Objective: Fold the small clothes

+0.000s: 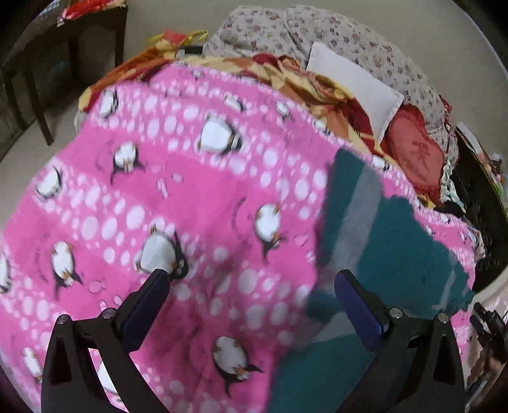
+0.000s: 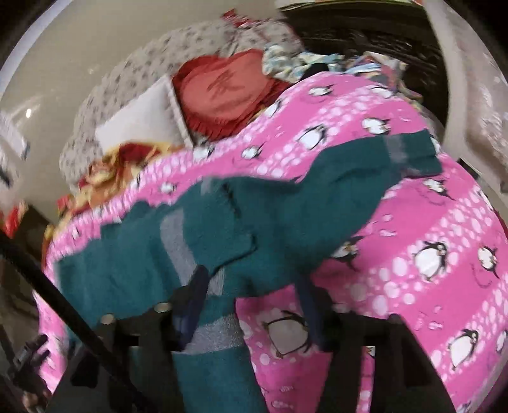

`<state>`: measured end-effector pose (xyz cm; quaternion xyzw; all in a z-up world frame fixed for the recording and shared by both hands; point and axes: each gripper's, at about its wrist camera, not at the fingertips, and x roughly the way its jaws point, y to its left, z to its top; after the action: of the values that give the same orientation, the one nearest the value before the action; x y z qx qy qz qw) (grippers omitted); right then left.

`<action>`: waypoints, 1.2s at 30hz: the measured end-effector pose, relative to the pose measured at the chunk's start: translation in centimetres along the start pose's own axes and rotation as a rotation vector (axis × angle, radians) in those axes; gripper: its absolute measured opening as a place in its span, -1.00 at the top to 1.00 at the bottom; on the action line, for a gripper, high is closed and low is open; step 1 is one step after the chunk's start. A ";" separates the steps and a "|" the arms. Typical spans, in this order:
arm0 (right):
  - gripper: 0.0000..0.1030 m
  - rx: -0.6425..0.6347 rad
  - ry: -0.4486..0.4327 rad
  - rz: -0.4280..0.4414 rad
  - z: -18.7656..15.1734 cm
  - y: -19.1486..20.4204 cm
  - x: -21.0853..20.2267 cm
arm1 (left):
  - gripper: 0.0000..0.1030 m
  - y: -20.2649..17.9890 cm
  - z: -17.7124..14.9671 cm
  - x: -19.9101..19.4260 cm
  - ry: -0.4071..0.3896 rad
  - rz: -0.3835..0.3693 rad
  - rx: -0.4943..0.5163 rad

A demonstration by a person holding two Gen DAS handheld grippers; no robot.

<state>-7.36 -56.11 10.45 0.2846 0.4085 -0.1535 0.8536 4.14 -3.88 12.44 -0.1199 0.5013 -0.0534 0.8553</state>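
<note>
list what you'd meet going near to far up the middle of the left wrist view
left gripper with open fingers → pink penguin blanket → red and yellow floral blanket → grey flowered bedding

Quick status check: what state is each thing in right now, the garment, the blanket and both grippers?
Teal garment: spread on blanket, rumpled, not neatly folded.
Pink blanket: laid flat under garment.
Left gripper: open, empty.
Right gripper: open, garment edge between fingers, not pinched.
</note>
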 end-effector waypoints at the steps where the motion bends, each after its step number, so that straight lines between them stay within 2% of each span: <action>1: -0.22 -0.009 0.024 0.010 0.9 0.2 -0.3 | -1.00 -0.8 0.6 -0.7 -0.001 0.013 -0.001; 3: -0.26 -0.043 0.047 0.025 2.4 0.6 -0.2 | -1.00 -2.4 1.5 -1.4 0.016 0.026 -0.012; 4: -0.35 -0.062 0.063 0.034 3.2 0.5 0.1 | -1.00 -3.2 1.9 -1.6 0.026 0.034 -0.020; 6: -0.39 -0.097 0.074 -0.001 4.0 0.4 1.1 | -1.00 -5.0 2.4 -2.4 0.028 0.061 -0.039; 9: -0.41 -0.097 0.163 -0.009 5.2 0.5 4.4 | -1.00 -7.0 2.6 -2.5 0.055 0.098 -0.044; 12: -0.41 -0.111 0.187 0.003 5.8 0.8 6.3 | -1.00 -8.4 3.5 -0.9 0.072 0.065 -0.015; 14: -0.37 -0.163 0.188 -0.022 5.7 1.9 7.7 | -1.00 -8.9 4.3 0.9 0.061 0.049 0.007; 16: 0.39 -0.196 0.183 -0.063 5.3 2.9 8.4 | -1.00 -9.1 5.1 3.2 0.065 0.020 0.030; 18: 0.43 -0.170 0.151 -0.095 4.8 3.5 8.1 | -1.00 -9.3 5.8 5.4 0.081 0.001 0.041; 21: 0.79 -0.149 0.134 -0.136 4.4 4.3 7.6 | -1.00 -9.9 6.4 7.9 0.116 -0.012 0.080; 24: 0.87 -0.139 0.121 -0.135 4.7 5.0 6.7 | -1.00 -11.0 5.8 9.4 0.139 -0.012 0.139; 25: 0.87 -0.145 0.113 -0.136 4.8 5.4 6.4 | -0.94 -11.4 5.5 9.7 0.137 -0.004 0.166; 26: 0.87 -0.152 0.110 -0.132 4.9 5.6 6.3 | -0.40 -11.8 5.4 10.0 0.133 0.019 0.200; 27: 0.88 -0.158 0.111 -0.125 5.0 5.9 6.2 | 0.05 -12.4 5.4 10.5 0.157 0.033 0.249; 28: 0.88 -0.167 0.113 -0.114 5.1 6.1 6.2 | 0.38 -12.5 5.6 10.8 0.181 0.018 0.269; 31: 0.88 -0.173 0.109 -0.083 5.9 6.5 6.1 | 0.68 -12.8 7.3 9.9 0.181 0.011 0.310; 32: 0.88 -0.149 0.107 -0.046 6.3 6.5 5.9 | 0.74 -12.6 7.7 9.6 0.176 0.008 0.310; 34: 0.89 -0.122 0.094 0.004 7.1 6.5 5.5 | 0.76 -11.7 9.1 8.5 0.137 0.029 0.293; 35: 0.89 -0.121 0.086 0.016 7.3 6.6 5.4 | 0.91 -11.4 9.5 8.3 0.122 0.040 0.287; 36: 0.89 -0.121 0.085 0.025 7.4 6.8 5.4 | 0.98 -10.8 10.0 8.1 0.093 0.084 0.283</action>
<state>3.88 -55.42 12.43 0.2439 0.4493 -0.1056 0.8529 17.12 -14.56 13.03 0.0255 0.5323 -0.0934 0.8410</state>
